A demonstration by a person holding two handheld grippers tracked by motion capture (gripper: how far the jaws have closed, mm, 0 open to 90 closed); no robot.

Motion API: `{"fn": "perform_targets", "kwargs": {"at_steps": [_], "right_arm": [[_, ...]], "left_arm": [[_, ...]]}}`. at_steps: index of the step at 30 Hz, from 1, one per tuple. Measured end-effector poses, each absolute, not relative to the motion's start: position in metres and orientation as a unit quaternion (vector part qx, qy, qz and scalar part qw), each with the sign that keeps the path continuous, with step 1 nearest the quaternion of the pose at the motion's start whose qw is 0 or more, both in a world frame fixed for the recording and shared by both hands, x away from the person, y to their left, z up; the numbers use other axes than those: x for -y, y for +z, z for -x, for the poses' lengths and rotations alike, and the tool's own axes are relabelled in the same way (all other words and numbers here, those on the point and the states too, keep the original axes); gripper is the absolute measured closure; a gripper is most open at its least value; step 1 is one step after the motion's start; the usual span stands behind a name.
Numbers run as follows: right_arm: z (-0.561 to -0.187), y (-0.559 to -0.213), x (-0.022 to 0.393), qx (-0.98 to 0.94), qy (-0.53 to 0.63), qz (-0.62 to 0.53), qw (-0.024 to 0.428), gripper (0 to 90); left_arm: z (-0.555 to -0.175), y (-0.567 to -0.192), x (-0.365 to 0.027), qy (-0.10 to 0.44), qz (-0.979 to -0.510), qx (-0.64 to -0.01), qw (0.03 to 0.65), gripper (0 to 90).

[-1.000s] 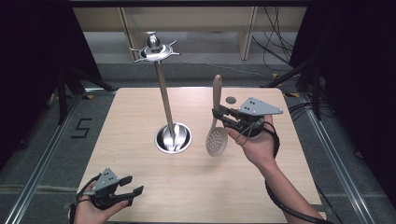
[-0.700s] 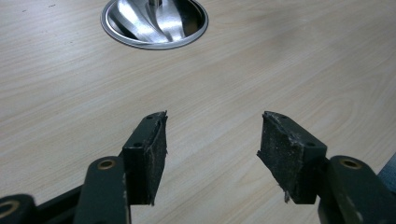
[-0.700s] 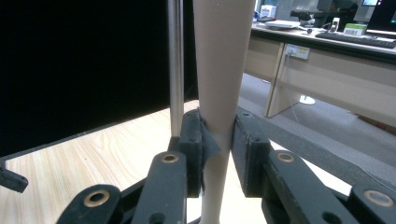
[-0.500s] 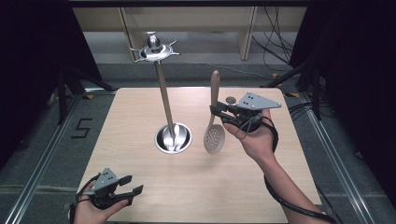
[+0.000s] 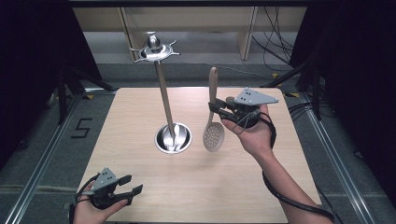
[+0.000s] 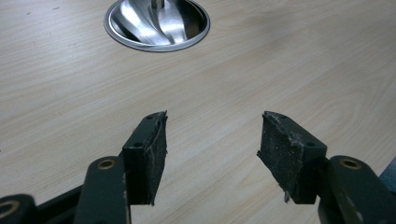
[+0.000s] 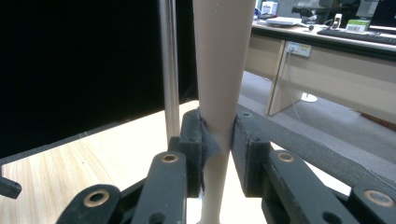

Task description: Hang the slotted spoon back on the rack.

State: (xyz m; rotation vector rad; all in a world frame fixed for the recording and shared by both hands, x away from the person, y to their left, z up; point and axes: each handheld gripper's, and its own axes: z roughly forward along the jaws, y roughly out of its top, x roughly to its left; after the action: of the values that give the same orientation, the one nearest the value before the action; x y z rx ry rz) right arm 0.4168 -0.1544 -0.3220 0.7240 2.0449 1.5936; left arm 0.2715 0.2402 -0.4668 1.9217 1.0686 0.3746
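Right of centre in the high view, the right gripper (image 5: 215,108) was clamped on the skimmer (image 5: 213,119), which hung upright above the table (image 5: 140,121), bowl down and handle tip up. In the right gripper view the pads (image 7: 194,144) pinched the handle (image 7: 223,79) near its narrow waist. The skimmer looked like light, stiff plastic or wood; the smooth, tapered handle could slip or swing in a two-point pinch, so a hold at the neck just above the perforated bowl seemed steadier. The rack (image 5: 164,100) stood just left of it, its hooks at upper left of centre. At lower left, the left gripper (image 5: 133,184) rested with jaws wide and empty.
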Motion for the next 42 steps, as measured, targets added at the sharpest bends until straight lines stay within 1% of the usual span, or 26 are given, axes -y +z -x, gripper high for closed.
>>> {"fn": "perform_targets", "kwargs": {"at_steps": [4,12,13,17,18,22,24,25,28,30,32,33,37,38,39,42], "right_arm": [[-0.417,-0.321,0.152,-0.745,0.573,-0.271,0.209,75.7],[-0.418,-0.32,0.145,-0.745,0.574,-0.268,0.209,75.7],[-0.419,-0.319,0.145,-0.746,0.574,-0.259,0.217,75.7],[-0.42,-0.318,0.141,-0.745,0.577,-0.259,0.214,75.7],[-0.421,-0.318,0.141,-0.746,0.575,-0.255,0.22,75.7],[-0.42,-0.316,0.138,-0.745,0.577,-0.26,0.212,75.7],[-0.421,-0.316,0.136,-0.745,0.577,-0.254,0.218,75.7],[-0.42,-0.315,0.135,-0.746,0.576,-0.261,0.211,75.7],[-0.42,-0.315,0.133,-0.748,0.575,-0.253,0.215,75.7],[-0.417,-0.314,0.129,-0.747,0.576,-0.259,0.208,75.7],[-0.418,-0.314,0.127,-0.748,0.577,-0.249,0.214,75.7],[-0.417,-0.313,0.125,-0.75,0.576,-0.249,0.209,75.7],[-0.414,-0.313,0.118,-0.751,0.575,-0.246,0.211,75.7],[-0.414,-0.312,0.118,-0.755,0.57,-0.24,0.22,75.7],[-0.412,-0.312,0.115,-0.752,0.572,-0.247,0.213,75.7],[-0.412,-0.312,0.113,-0.756,0.57,-0.242,0.214,75.7]], "left_arm": [[-0.271,-0.466,-0.241,0.152,-0.775,-0.431,0.437,40.3],[-0.271,-0.466,-0.241,0.152,-0.776,-0.43,0.436,40.4],[-0.272,-0.467,-0.241,0.154,-0.776,-0.429,0.436,40.3],[-0.271,-0.466,-0.241,0.152,-0.776,-0.43,0.436,40.3],[-0.271,-0.466,-0.241,0.153,-0.774,-0.431,0.438,40.3],[-0.271,-0.466,-0.241,0.152,-0.776,-0.43,0.436,40.3],[-0.271,-0.466,-0.241,0.151,-0.774,-0.43,0.439,40.3],[-0.271,-0.466,-0.241,0.153,-0.776,-0.427,0.438,40.3],[-0.272,-0.466,-0.242,0.154,-0.779,-0.424,0.437,40.3],[-0.271,-0.466,-0.241,0.154,-0.778,-0.424,0.437,40.3],[-0.271,-0.466,-0.241,0.154,-0.778,-0.424,0.437,40.3],[-0.271,-0.466,-0.241,0.153,-0.778,-0.425,0.437,40.3],[-0.271,-0.466,-0.242,0.154,-0.778,-0.424,0.437,40.3],[-0.271,-0.466,-0.241,0.154,-0.778,-0.424,0.438,40.3],[-0.271,-0.466,-0.241,0.154,-0.777,-0.424,0.438,40.3],[-0.271,-0.466,-0.241,0.152,-0.775,-0.429,0.439,40.3]]}}
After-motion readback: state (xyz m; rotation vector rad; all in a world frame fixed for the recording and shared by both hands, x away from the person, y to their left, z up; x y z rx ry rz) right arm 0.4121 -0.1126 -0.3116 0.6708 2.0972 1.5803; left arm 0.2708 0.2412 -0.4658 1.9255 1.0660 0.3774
